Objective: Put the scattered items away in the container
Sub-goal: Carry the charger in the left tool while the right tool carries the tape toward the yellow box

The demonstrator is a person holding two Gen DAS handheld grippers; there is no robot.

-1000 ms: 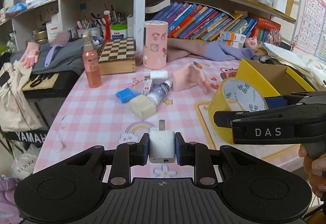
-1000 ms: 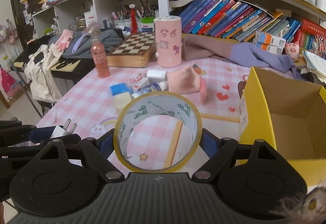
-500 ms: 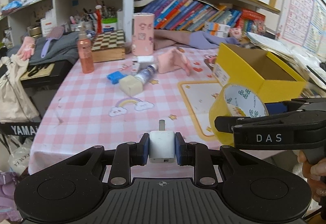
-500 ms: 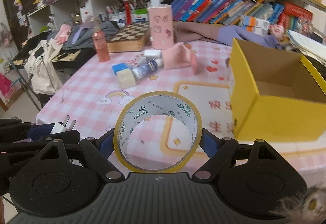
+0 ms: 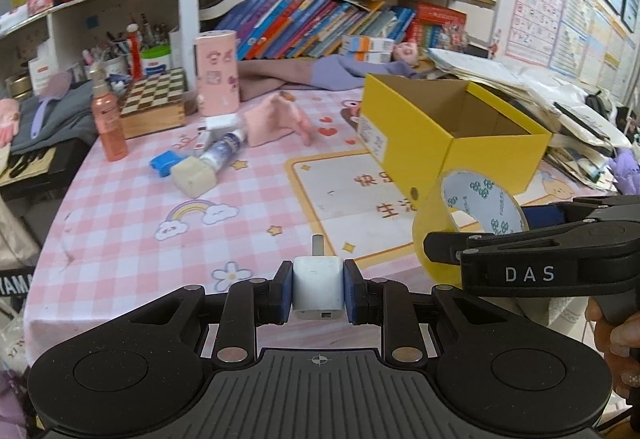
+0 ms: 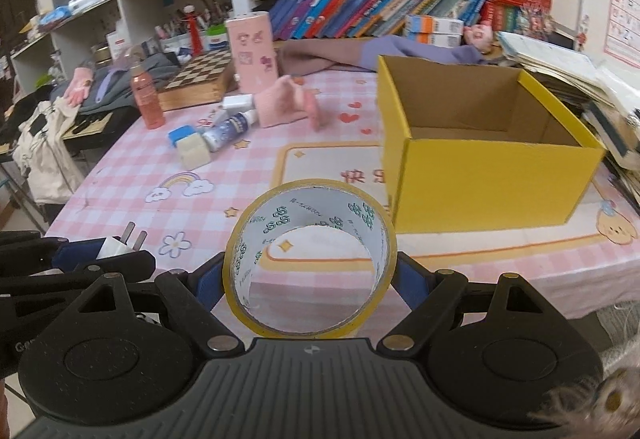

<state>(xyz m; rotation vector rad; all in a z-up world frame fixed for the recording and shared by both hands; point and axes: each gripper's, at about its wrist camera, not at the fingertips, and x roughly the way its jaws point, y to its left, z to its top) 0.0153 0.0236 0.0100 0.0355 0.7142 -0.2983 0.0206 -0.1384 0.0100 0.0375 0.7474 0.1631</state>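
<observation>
My left gripper is shut on a white plug adapter, its prongs pointing away, held above the table's near edge. The right gripper is shut on a yellow tape roll, also seen as the tape roll at the right of the left wrist view. An open yellow cardboard box stands ahead and to the right on the pink checked tablecloth; the yellow box looks empty inside. Scattered farther back are a beige sponge block, a blue item, a small bottle and a pink glove.
A pink spray bottle, a chessboard box and a pink cylinder stand at the back left. Bookshelves with books line the rear. Papers are stacked right of the box. A bag hangs off the table's left side.
Both grippers have drawn back towards the near edge and swung right, still holding the adapter and tape. The yellow box now shows in full and the scattered items look farther away.
</observation>
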